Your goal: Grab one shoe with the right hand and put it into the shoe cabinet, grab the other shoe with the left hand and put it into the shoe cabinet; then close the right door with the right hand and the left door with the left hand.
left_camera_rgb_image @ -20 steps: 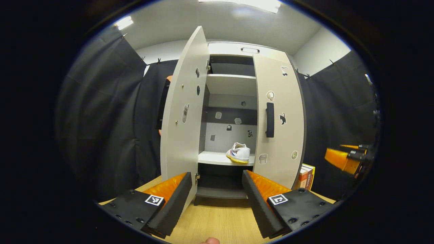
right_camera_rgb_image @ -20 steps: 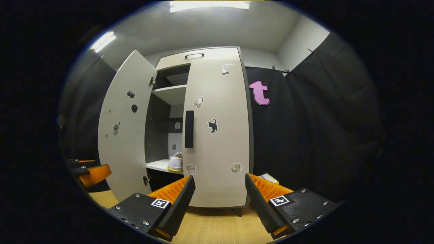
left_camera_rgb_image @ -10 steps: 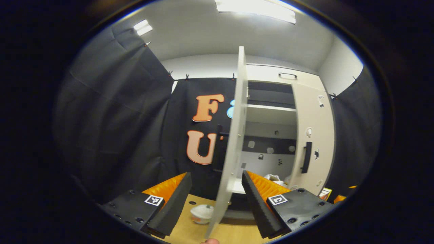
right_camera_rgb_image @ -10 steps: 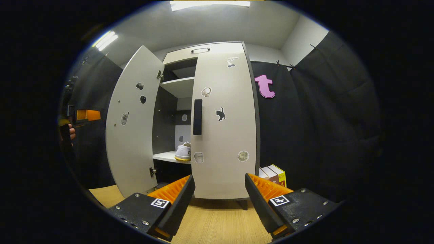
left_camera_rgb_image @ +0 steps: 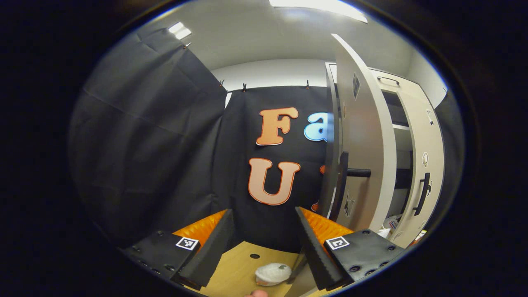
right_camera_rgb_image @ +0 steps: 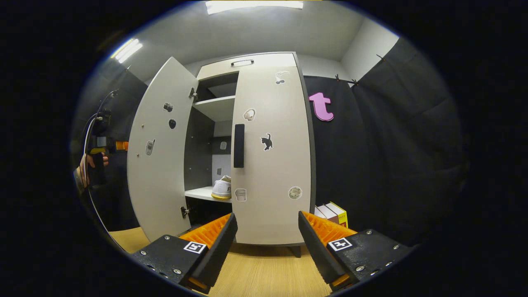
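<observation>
The grey shoe cabinet (right_camera_rgb_image: 247, 64) stands ahead in the right gripper view. Its right door (right_camera_rgb_image: 272, 165) lies flat against the front, and its left door (right_camera_rgb_image: 159, 156) swings wide open. A white shoe (right_camera_rgb_image: 222, 188) rests on the middle shelf (right_camera_rgb_image: 200, 193). My right gripper (right_camera_rgb_image: 266, 243) is open and empty, low in front of the right door. A hand holds my left gripper (right_camera_rgb_image: 119, 145) out beyond the open door's outer face. In the left gripper view, my left gripper (left_camera_rgb_image: 264, 239) is open and empty, with the left door (left_camera_rgb_image: 363, 136) and its black handle (left_camera_rgb_image: 344, 181) to its right.
A small white bowl-like object (left_camera_rgb_image: 272, 273) lies on the wooden floor (right_camera_rgb_image: 264, 276) just below the left gripper. A few books (right_camera_rgb_image: 332, 212) stand beside the cabinet's right foot. Black cloth walls enclose both sides.
The left gripper has swung left from the cabinet opening round to the outer side of the left door and risen. The right gripper has barely moved.
</observation>
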`<state>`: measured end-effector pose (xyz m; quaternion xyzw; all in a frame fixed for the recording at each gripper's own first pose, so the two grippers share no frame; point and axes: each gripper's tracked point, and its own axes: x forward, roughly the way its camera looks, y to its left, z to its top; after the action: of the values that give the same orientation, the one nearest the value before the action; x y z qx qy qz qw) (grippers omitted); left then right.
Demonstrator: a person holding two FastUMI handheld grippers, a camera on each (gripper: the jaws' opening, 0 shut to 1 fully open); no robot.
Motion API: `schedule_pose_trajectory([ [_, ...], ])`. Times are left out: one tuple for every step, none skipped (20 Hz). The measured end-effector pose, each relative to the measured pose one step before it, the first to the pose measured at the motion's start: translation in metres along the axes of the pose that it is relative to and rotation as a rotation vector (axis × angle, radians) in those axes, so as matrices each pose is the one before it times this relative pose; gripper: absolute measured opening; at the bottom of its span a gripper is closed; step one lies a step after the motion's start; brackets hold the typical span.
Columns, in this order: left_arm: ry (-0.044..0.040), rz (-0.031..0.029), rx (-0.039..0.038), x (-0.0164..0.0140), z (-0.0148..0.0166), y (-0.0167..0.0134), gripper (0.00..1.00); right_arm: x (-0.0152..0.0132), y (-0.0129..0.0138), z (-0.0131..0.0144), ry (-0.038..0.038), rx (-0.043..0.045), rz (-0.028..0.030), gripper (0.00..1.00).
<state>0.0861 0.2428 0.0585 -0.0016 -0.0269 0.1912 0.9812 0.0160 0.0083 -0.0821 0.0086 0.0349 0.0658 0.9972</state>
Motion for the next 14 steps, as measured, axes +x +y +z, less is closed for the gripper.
schedule_pose_trajectory([
  [-0.00077,0.00646,-0.00064,-0.00108,-0.00027,-0.00072,0.96,0.00077,-0.00332,-0.00115,0.00454,0.00375,-0.00745,0.92],
  [0.00660,0.00437,0.00162,0.00013,-0.00093,-0.00013,0.96,0.00099,-0.00123,-0.00029,0.00379,0.00332,-0.00233,0.92],
  [-0.00025,-0.01057,0.00454,-0.00082,0.00048,-0.00421,0.96,0.00155,-0.00096,0.00052,0.00071,0.00073,-0.00059,0.92],
  [-0.00547,-0.00649,0.01011,-0.00231,0.00137,-0.00534,0.99,0.00095,-0.00057,0.00063,0.00008,-0.00268,-0.00036,0.92],
  [-0.00525,-0.01321,0.01165,-0.00116,0.00104,-0.00658,0.94,0.00152,-0.00053,0.00044,-0.00027,-0.00342,0.00076,0.92],
  [-0.00509,-0.01695,0.00435,-0.00329,0.00028,-0.00756,0.94,0.00145,0.00142,0.00051,-0.00059,-0.00238,0.00276,0.92],
  [-0.00030,-0.01716,-0.00314,-0.00233,-0.00014,-0.00788,0.89,0.00100,0.00066,0.00036,-0.00048,-0.00182,0.00355,0.92],
  [0.00530,-0.02046,-0.00898,-0.00149,-0.00235,-0.00718,0.94,-0.00005,0.00051,-0.00045,0.00109,-0.00306,0.00123,0.92],
  [0.00125,-0.02315,-0.01125,-0.00198,0.00001,-0.00910,0.94,0.00085,0.00026,-0.00097,0.00266,-0.00212,0.00057,0.92],
  [0.00086,-0.02057,-0.01050,-0.00203,0.00003,-0.00768,0.94,-0.00063,0.00033,-0.00090,0.00302,-0.00017,-0.00042,0.92],
  [-0.00070,-0.01618,-0.00569,-0.00147,-0.00051,-0.00685,0.94,0.00130,0.00031,-0.00042,0.00249,0.00207,0.00034,0.92],
  [-0.00075,-0.01460,0.00012,0.00137,-0.00031,-0.00560,0.94,-0.00043,-0.00012,-0.00008,0.00137,0.00138,-0.00096,0.92],
  [0.00043,-0.01419,0.00315,0.00011,0.00023,-0.00547,0.99,-0.00016,-0.00103,-0.00028,0.00124,-0.00098,-0.00137,0.92],
  [0.00120,-0.01314,0.00048,0.00172,-0.00025,-0.00596,0.94,0.00005,-0.00142,0.00132,-0.00100,-0.00245,-0.00545,0.92],
])
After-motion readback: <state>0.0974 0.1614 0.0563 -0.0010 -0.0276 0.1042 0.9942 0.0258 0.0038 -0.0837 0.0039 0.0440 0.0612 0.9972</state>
